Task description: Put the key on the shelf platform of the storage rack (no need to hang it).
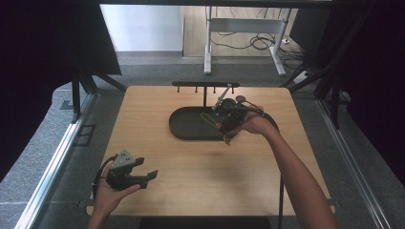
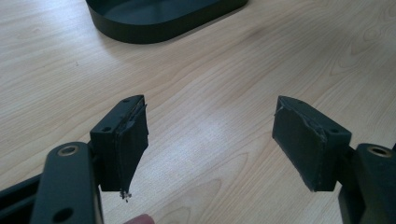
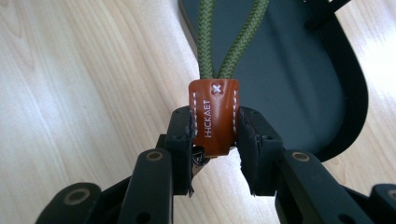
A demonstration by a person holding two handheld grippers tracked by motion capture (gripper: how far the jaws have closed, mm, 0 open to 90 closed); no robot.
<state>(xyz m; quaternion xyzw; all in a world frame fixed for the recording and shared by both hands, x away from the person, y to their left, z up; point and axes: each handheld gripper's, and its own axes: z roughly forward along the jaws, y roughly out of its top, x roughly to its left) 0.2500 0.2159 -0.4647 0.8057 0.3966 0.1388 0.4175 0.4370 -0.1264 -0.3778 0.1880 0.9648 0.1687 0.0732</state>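
Note:
A green cord loop (image 3: pixel 219 42) is joined by a brown leather tag (image 3: pixel 213 116) stamped with letters. My right gripper (image 3: pixel 215 133) is shut on that tag, and the cord runs forward over the black oval tray (image 3: pixel 299 88). From the high view, my right gripper (image 1: pixel 224 125) sits at the tray's (image 1: pixel 184 129) right end, with the cord (image 1: pixel 207 118) showing as a small green loop. My left gripper (image 1: pixel 145 174) rests low at the table's front left, held in a hand. Its jaws stand wide apart over bare wood (image 2: pixel 210 135), open and holding nothing.
A black rack with small hooks (image 1: pixel 205 86) stands on a post behind the tray. The wooden table (image 1: pixel 200 176) has dark curtains on both sides and a metal rail (image 1: pixel 57 157) at left. A desk frame and cables (image 1: pixel 258 40) lie on the floor beyond.

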